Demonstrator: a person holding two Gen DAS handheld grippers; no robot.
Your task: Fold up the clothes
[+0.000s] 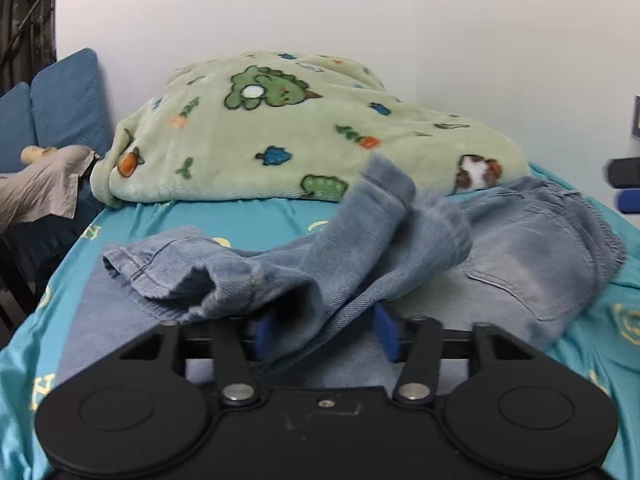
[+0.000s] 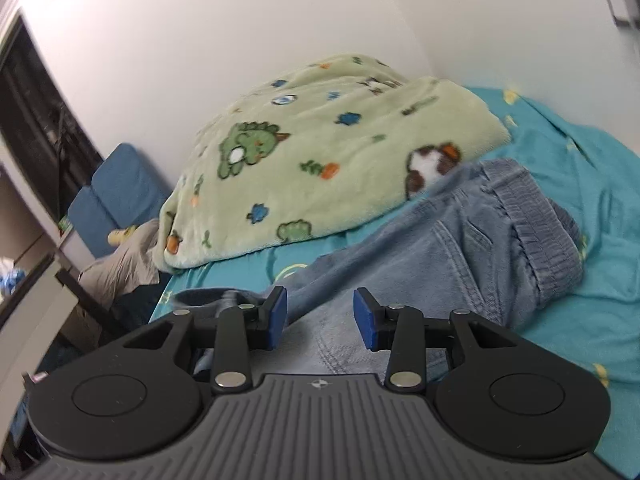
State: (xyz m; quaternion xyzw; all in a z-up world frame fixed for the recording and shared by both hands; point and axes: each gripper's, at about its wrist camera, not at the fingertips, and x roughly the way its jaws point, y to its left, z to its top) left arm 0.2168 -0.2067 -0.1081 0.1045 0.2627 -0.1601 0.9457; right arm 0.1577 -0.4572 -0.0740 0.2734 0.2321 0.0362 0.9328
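Right now I am partway through folding the jeans (image 1: 520, 256), which lie across the teal bed sheet (image 1: 248, 216) in front of a heaped green blanket (image 1: 280, 128). The leg has been carried over toward the waistband and lies in a loose, rumpled fold. My left gripper (image 1: 326, 334) has its blue pads parted about halfway, with denim bunched between them; the cloth looks slack, so I judge it is let go, not pinched. My right gripper (image 2: 320, 320) stands part open above the pale seat of the jeans (image 2: 460, 240), its pads gripping nothing.

Next, I think, the left one must draw back clear of the cloth, then both should smooth the fold or take the doubled end for a second fold toward the waistband at two o'clock.

The left view shows the hem and folded leg at nine to twelve o'clock; the right view misses these, but shows the elastic waistband (image 2: 548, 236) and pocket stitching plainly.
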